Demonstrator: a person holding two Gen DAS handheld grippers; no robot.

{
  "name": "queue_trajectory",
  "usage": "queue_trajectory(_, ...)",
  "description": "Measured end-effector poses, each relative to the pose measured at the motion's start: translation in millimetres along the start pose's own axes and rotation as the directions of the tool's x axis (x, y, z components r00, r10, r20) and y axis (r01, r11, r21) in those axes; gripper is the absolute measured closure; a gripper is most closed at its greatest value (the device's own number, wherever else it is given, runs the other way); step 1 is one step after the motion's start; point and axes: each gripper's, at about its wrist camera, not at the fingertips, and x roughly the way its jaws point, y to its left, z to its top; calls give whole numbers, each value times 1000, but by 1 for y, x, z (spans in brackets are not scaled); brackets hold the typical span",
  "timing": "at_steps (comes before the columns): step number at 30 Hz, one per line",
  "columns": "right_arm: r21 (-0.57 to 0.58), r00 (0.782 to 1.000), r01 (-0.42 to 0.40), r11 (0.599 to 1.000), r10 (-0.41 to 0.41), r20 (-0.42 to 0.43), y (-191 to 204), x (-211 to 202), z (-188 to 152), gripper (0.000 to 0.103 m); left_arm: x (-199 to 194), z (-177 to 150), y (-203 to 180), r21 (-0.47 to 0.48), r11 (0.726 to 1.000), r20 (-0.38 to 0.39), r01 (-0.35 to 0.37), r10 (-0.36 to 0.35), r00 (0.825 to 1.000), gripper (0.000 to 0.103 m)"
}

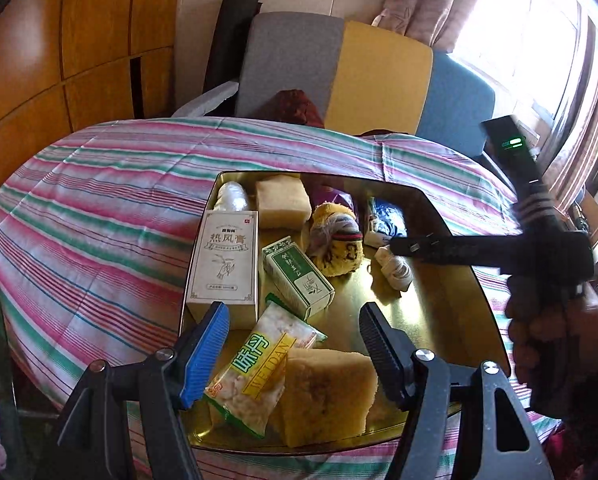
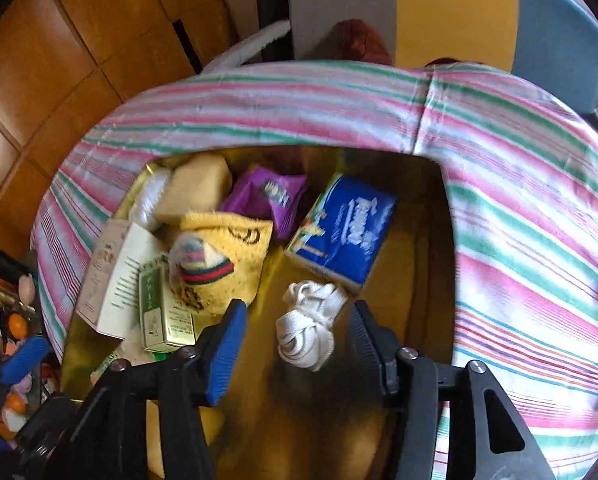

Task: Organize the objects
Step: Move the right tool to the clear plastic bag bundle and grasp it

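A: What do we count in the gold tin tray (image 1: pixel 451 300)?

B: Two yellow sponges (image 1: pixel 327 388), one near corner, one far; two cartons, a tall white box (image 1: pixel 225 264) and a green-and-white box (image 1: pixel 299 278); one snack packet (image 1: pixel 255 364), one yellow plush toy (image 1: pixel 335 246), one blue tissue pack (image 2: pixel 341 232), one purple pouch (image 2: pixel 265 198), and one knotted white cord bundle (image 2: pixel 309 326).

A: Where does the bundle lie, and how?

B: On the bare tray floor, just in front of the tissue pack. In the right wrist view we see its long axis running away from us, knot at the far end.

A: And our grippers?

B: Our right gripper (image 2: pixel 295 354) stands released; the bundle lies between the pads, apart from both. Our left gripper (image 1: pixel 295 348) gapes wide above the packet and near sponge, gripping nothing.

A: Room to move?

B: The tray's right half is bare gold to its rim; the left is crowded. Striped cloth (image 1: pixel 99 200) surrounds it.
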Motion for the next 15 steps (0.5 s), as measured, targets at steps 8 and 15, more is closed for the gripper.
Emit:
queue_trajectory(8, 79, 991, -27, 997, 16, 133, -35, -60, -15, 26, -1, -1, -9, 17, 1000, -16, 24, -23, 1000, 34)
queue_trajectory(15, 171, 976, 70, 983, -103, 193, -103, -109, -47, 19, -3, 3, -31, 61, 998, -13, 33, -32, 999, 34)
